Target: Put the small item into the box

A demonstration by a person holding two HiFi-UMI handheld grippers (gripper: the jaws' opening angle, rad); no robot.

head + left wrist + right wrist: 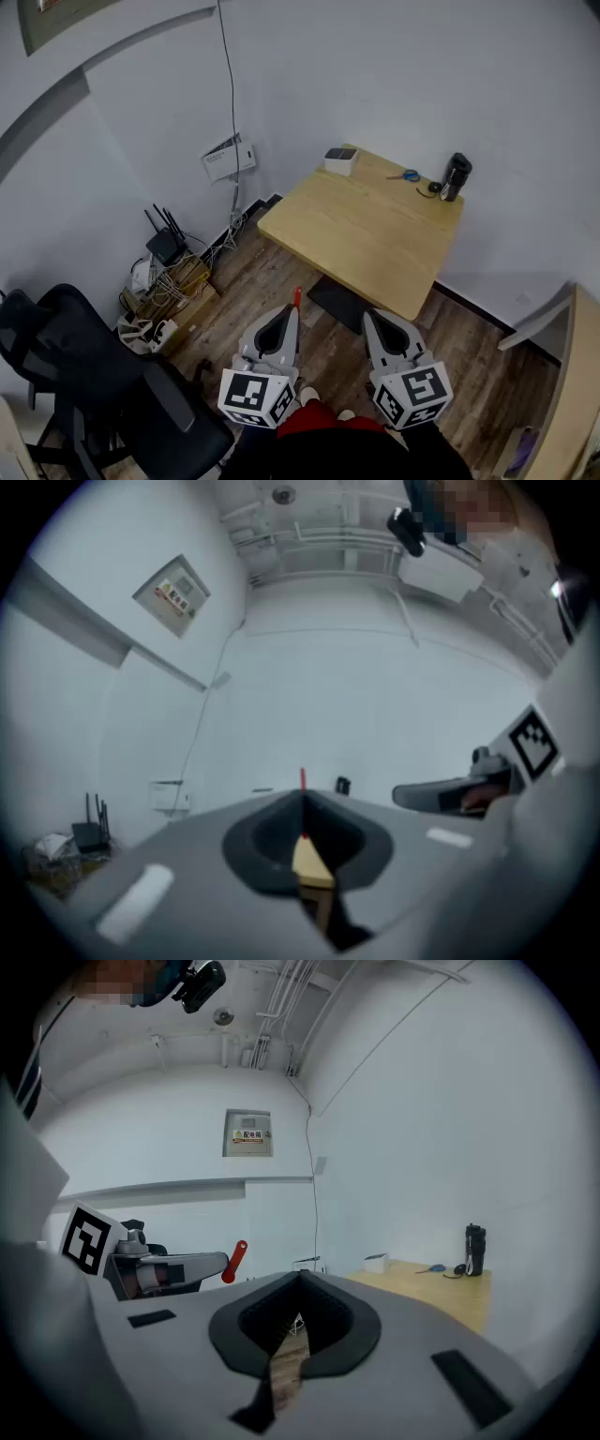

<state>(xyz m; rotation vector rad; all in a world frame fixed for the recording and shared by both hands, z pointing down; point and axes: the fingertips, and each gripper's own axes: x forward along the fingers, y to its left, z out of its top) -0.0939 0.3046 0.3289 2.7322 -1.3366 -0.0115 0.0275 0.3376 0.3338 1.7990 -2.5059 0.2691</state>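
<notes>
Wooden corner table [375, 244] held a white box [340, 161] at 11 o'clock, blue scissors [407, 175] and black bottle [456, 176] at 1 o'clock, while left gripper [281, 323] and right gripper [386, 326], jaws closed on nothing, hung at 6 o'clock beside an office chair [94, 375].

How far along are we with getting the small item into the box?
Nothing looks done yet. The white box sits at the far corner of the table, with the blue scissors and black bottle apart from it. Nothing is in hand: the left gripper and right gripper are shut and empty, short of the table. Left to do: approach, pick up the item, place it in the box.
</notes>
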